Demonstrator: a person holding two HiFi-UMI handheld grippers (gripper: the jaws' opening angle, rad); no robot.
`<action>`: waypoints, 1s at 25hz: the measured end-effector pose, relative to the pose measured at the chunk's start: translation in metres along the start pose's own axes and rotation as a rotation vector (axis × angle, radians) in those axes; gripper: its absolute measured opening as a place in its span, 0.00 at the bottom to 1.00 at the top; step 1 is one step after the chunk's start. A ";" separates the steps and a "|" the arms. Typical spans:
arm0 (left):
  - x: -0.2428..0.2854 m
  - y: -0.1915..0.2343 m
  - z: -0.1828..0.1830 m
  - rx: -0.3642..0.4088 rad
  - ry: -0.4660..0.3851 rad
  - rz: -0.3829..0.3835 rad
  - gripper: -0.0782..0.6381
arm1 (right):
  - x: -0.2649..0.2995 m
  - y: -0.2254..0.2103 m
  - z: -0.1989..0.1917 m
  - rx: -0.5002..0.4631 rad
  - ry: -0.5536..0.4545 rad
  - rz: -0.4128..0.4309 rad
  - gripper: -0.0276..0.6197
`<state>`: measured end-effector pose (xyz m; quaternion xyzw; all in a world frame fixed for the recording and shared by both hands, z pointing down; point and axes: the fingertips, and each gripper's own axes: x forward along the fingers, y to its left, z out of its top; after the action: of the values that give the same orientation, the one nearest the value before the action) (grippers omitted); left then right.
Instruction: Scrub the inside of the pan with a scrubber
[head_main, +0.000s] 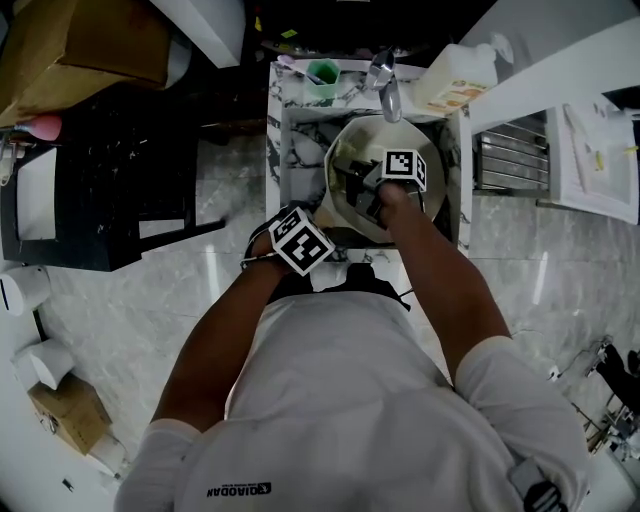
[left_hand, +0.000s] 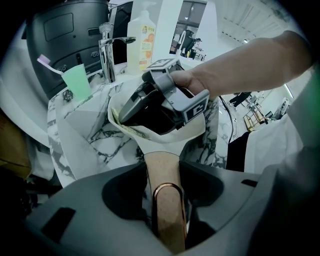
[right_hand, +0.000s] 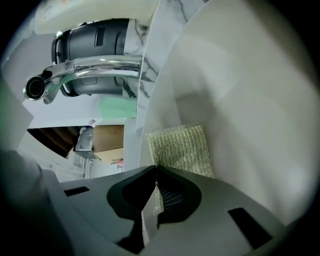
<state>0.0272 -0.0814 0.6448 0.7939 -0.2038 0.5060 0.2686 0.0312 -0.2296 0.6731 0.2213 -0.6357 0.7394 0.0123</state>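
A: Where is the pan (head_main: 347, 160)?

B: In the marble sink (head_main: 300, 150), right under the tap (head_main: 385, 85). Its handle (left_hand: 161, 170) points back toward the person.

A: And the left gripper (left_hand: 167, 212)?

B: Its 2 jaws are clamped on that handle, 1 at each side. The handle's copper-coloured ring sits between them.

A: The right gripper (right_hand: 155, 186)?

B: It is down inside the pan, with a hand (left_hand: 200, 82) around its body. The jaws are pinched together on 1 edge of the scrubber (right_hand: 182, 150), a yellow-green mesh pad. The rest of the pad sticks out ahead of the jaws and lies flat against the pan's pale inner wall.

A: Whereabouts on the wall?

B: Hard to fix. In the left gripper view the pad shows as a yellowish strip just inside the rim, at the pan's left side. It seems to sit high on the wall, but the gripper's body covers most of it.

A: Do the 2 grippers touch?

B: No. The left is at the near end of the handle and the right is over the bowl, with the length of the handle between them.

A: What stands round the sink?

B: A green cup (head_main: 322, 75) holding a toothbrush (left_hand: 47, 62) is on the back ledge, left of the tap. A white bottle (head_main: 455, 80) is to the tap's right.
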 end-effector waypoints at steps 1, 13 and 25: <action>0.000 0.000 0.000 0.002 -0.001 0.001 0.40 | -0.001 0.000 -0.005 -0.003 0.025 0.002 0.12; -0.001 0.001 0.000 0.006 -0.004 0.000 0.40 | -0.019 -0.001 -0.062 -0.116 0.330 -0.016 0.12; -0.001 0.000 0.002 -0.002 -0.001 -0.004 0.40 | -0.045 -0.004 -0.091 -0.185 0.508 -0.052 0.12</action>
<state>0.0284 -0.0826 0.6434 0.7943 -0.2027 0.5049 0.2702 0.0445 -0.1307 0.6530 0.0430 -0.6711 0.7095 0.2108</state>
